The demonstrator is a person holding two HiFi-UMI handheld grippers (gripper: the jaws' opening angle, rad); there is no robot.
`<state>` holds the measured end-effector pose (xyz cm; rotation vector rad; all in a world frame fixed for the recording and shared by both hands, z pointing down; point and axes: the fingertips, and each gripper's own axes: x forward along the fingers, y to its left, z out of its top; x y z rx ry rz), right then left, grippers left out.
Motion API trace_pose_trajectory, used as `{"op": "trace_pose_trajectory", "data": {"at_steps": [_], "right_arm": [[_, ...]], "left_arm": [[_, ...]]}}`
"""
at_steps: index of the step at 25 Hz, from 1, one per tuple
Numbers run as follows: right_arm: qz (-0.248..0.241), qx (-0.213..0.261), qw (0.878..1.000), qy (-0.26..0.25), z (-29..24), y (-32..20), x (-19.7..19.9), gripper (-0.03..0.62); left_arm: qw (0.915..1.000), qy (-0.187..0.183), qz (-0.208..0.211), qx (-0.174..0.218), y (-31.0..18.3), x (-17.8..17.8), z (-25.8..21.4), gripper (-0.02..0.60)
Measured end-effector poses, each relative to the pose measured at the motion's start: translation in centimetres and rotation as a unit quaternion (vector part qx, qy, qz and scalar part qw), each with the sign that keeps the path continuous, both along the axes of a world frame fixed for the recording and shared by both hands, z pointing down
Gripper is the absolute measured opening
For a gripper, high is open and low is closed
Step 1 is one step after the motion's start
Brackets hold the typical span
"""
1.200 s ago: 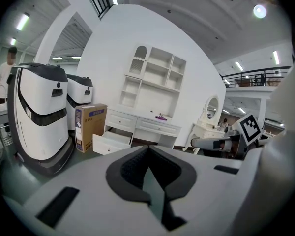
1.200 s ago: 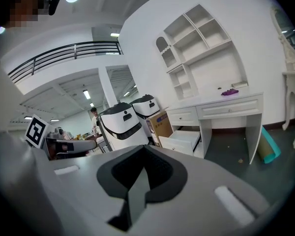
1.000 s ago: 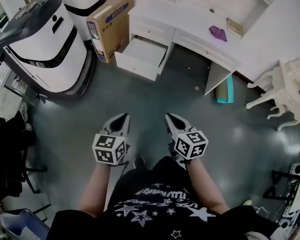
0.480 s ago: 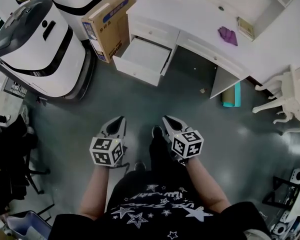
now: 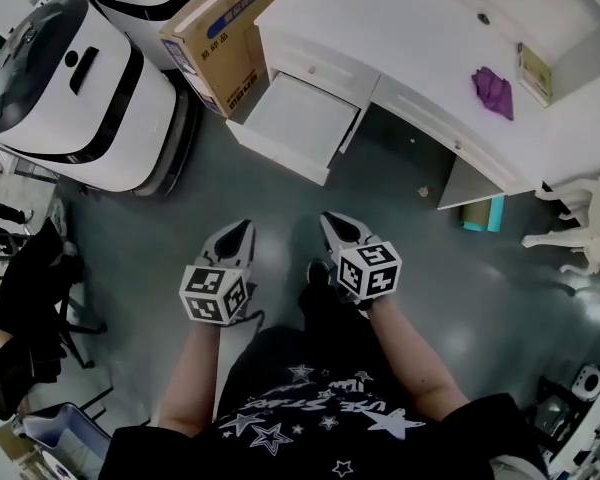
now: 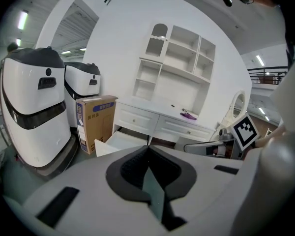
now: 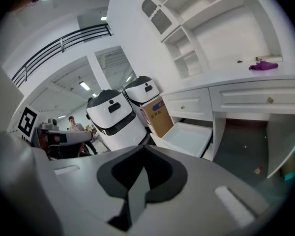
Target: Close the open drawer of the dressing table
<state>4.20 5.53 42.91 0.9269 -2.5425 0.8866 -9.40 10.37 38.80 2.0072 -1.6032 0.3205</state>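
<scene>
Below my chest, over the grey floor (image 5: 280,193):

- Left tongs (image 5: 243,229): jaws together, nothing between them.
- Right tongs (image 5: 327,222): jaws together, nothing between them.
- Both point toward the dressing table (image 5: 380,18).
- Drawer (image 5: 302,118): lower one at the table's left end, pulled well out. Its inside is white and I see nothing in it.
- Cardboard box (image 5: 218,30): just beside the drawer on its left, with a big white machine (image 5: 70,98) beyond it.
- Drawer and tongs are well apart, with bare floor between them.

Change noted: over the last second I have walked nearer. Table and drawer now show larger in the head view, and both tongs came forward with me, jaws unchanged. The drawer stands as far out as before.

Reading: this is approach only, and nothing is closed yet. I judge the shut tips will do for pushing the drawer front once I reach it.
</scene>
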Motion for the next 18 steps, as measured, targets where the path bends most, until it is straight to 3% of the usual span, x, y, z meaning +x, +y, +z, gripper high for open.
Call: {"op": "trace_pose_trajectory", "data": {"at_steps": [7, 11, 18], "right_arm": [[-0.017, 0.003, 0.999, 0.031, 2.3, -4.4, -0.2, 0.002], [-0.011, -0.022, 0.999, 0.038, 4.8, -5.2, -0.4, 0.002], [0.015, -0.049, 0.997, 0.063, 8.8, -6.6, -1.2, 0.002]], "left_arm": [[0.9996, -0.012, -0.018, -0.017, -5.0, -1.2, 2.5, 0.009], [0.9986, 0.03, -0.032, -0.031, -7.9, -2.3, 5.4, 0.009], [0.9966, 0.033, 0.022, -0.072, -13.2, -3.8, 12.8, 0.009]]}}
